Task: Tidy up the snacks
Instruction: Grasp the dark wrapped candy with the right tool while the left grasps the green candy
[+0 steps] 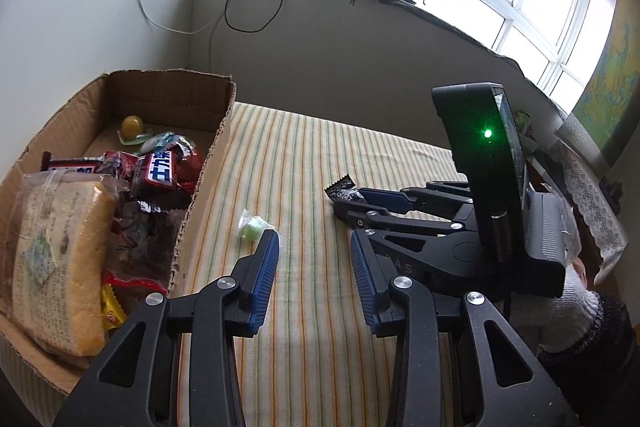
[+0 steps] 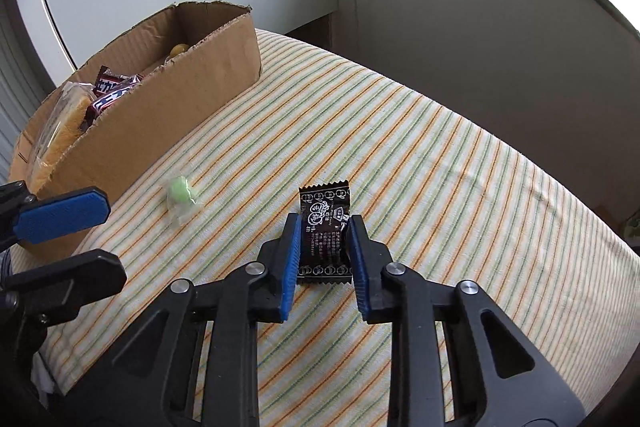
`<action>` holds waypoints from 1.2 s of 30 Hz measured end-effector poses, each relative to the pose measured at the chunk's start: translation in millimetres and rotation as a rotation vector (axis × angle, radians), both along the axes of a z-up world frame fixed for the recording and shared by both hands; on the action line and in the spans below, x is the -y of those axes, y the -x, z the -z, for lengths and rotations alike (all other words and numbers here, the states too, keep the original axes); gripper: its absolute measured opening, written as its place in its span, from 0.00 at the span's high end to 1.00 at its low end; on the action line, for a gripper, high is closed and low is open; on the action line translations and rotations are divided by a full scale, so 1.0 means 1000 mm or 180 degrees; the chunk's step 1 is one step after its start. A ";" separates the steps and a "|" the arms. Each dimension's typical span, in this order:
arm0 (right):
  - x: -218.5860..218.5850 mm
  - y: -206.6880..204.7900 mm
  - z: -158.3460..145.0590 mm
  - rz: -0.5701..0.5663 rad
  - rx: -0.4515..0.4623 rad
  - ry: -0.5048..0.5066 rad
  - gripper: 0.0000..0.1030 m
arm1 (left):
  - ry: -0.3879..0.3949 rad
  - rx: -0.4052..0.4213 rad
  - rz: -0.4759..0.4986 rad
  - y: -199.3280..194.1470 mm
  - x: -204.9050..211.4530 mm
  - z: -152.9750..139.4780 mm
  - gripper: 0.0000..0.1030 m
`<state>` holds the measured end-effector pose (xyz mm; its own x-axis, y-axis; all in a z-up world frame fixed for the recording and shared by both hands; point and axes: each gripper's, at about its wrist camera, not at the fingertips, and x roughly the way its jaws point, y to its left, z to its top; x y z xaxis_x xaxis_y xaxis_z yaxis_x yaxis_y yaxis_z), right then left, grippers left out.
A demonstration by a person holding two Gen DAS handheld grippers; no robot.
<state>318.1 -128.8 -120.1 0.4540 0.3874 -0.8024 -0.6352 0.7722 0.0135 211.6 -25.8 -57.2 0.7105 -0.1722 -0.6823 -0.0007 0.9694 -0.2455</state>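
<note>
The small black packet (image 2: 324,239) lies flat on the striped cloth (image 2: 440,167), and it is pinched at its two long sides by the right gripper (image 2: 325,251), whose blue pads are closed on it. The packet is judged to be very light, thin and crinkly, so it can be bent or slip out if it is squeezed at the edge only; a hold across its middle looks safest. The green candy (image 2: 180,189) in its clear wrap lies alone on the cloth, near the cardboard box (image 2: 180,107). It is judged to be small, light and a bit slippery, and its round middle is the best place to be held. The left gripper (image 1: 314,247) is held open just beside it, with nothing between its pads. Two loose snacks are counted on the cloth. More snacks are seen in the box, but they are piled up and cannot be counted well.
</note>
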 end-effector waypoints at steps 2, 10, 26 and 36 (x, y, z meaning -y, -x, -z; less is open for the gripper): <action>0.007 -0.001 0.000 0.0022 0.0031 0.0022 0.76 | -0.0013 -0.0046 -0.0019 -0.004 0.002 0.004 0.66; 0.042 -0.011 -0.001 0.0204 -0.0001 -0.0144 0.76 | -0.0205 -0.0149 -0.0193 -0.013 0.010 0.018 0.66; 0.073 0.001 -0.013 0.0150 0.0055 -0.0481 0.76 | -0.0588 -0.0415 -0.0776 -0.050 0.014 0.039 0.66; 0.079 0.004 -0.012 0.0179 0.0052 -0.0557 0.76 | -0.0705 -0.0342 -0.0657 -0.054 0.025 0.040 0.78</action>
